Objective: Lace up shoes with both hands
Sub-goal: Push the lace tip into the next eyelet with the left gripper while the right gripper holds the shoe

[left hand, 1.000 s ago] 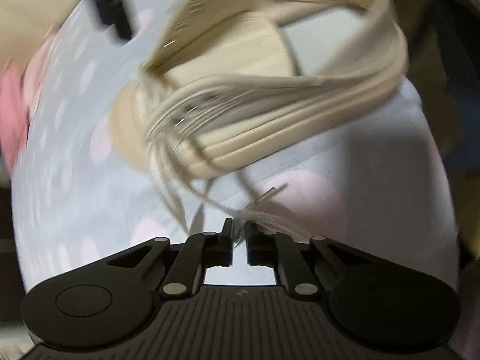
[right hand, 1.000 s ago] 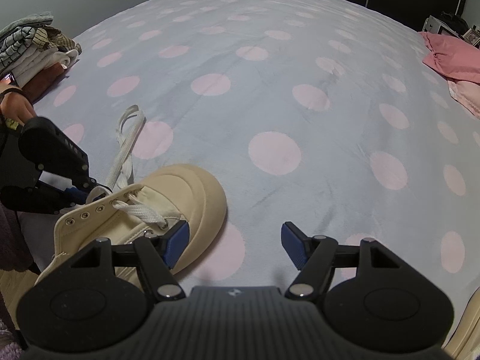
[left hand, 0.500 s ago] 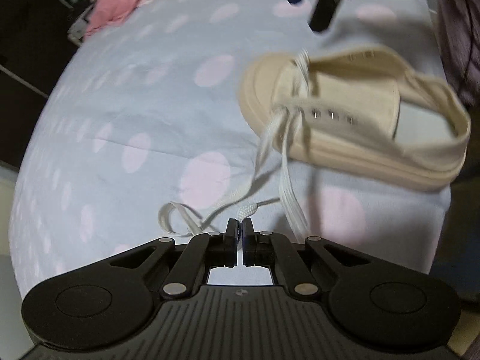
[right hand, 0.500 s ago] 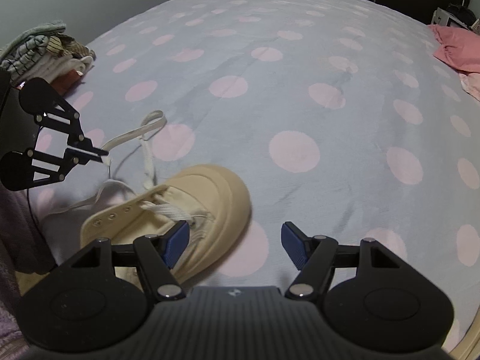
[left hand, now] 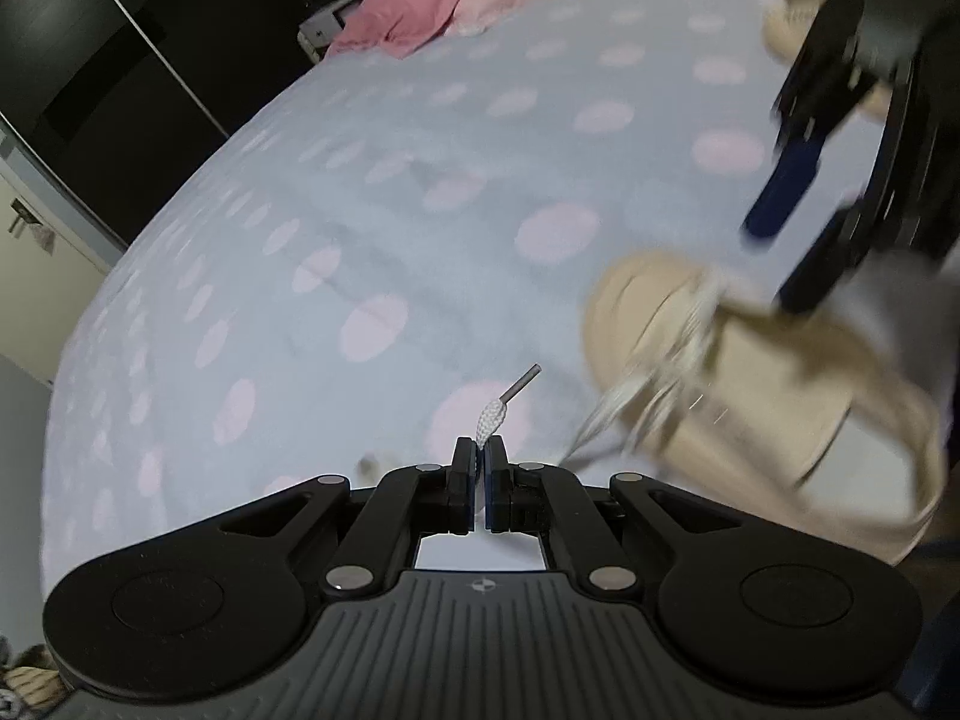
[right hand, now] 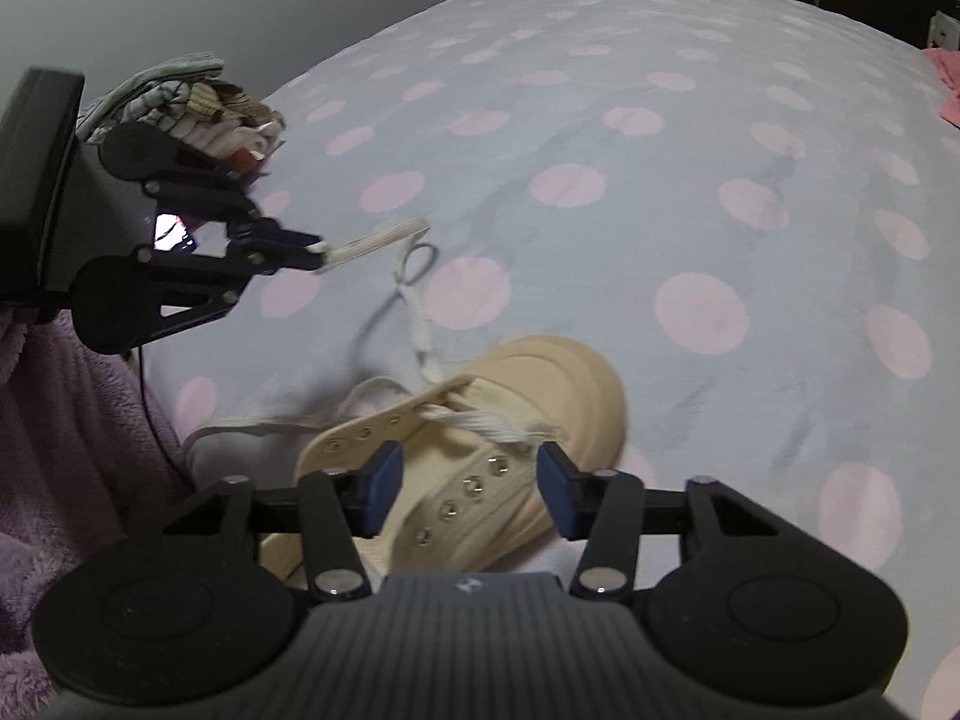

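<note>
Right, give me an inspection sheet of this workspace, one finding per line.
Surface: bedspread, pale blue with pink dots, mild creases.
Job's things: cream shoe lying on the bedspread, laced only near the toe, upper eyelets empty; white lace trails loose from it.
Clutter: pile of folded clothes at one edge; pink pillows at the far end.
Grippers: left tool shut on the lace end, aglet sticking out; right tool open, its pads either side of the shoe's eyelet rows.
Cables: thin dark cable hanging below the left tool.
Surroundings: dark wardrobe, purple fleece at the near edge.
</note>
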`<state>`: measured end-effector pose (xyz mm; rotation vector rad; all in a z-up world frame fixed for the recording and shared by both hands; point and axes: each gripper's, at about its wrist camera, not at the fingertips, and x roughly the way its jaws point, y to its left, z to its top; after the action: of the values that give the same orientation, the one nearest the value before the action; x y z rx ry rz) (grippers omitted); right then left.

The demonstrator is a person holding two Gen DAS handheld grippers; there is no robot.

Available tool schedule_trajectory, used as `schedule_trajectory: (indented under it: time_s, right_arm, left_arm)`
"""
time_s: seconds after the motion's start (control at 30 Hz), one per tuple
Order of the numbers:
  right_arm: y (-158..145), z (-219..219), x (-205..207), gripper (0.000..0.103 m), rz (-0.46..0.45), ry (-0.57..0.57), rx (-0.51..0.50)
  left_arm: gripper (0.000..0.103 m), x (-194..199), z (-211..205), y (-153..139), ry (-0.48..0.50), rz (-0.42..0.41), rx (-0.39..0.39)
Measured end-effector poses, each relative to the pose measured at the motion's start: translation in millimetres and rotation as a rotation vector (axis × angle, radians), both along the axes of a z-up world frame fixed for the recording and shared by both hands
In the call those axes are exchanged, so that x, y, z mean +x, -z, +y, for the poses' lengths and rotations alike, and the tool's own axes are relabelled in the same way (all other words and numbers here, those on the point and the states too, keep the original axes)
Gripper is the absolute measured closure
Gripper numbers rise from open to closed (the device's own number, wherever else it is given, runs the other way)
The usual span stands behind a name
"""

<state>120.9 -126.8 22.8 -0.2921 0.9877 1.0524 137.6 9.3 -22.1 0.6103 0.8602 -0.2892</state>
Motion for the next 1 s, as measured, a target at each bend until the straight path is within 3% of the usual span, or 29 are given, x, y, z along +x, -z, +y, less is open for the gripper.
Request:
schedule_trajectory:
  time_s: [0.13,0.2,0.4,0.63,1.0]
  right_arm:
    - [5,8,-7,0.065,0.007,-0.028,-0.023]
    - [8,10,-7,0.078,0.008,-0.033,-0.033]
    - [8,8,-5,0.092,0.024,-0.023,-0.03]
    - [9,-5,1,0.094,0.033,0.014,-0.04]
    - [11,-11,3,0.094,0.039,0.028,-0.045]
  left_arm:
    - [0.102,-6,-23,-12,0.044,0.011,-0.044]
    - [0.102,-28,-35,-19,0.075,0.02,-0.042]
    - [0.102,-36,-64,-9,0.145,0.036,-0.013]
    - [0.102,-32,-87,6,0.185,0.072,-0.001]
    - [0.102,-26,-91,25,0.123,0.096,0.01]
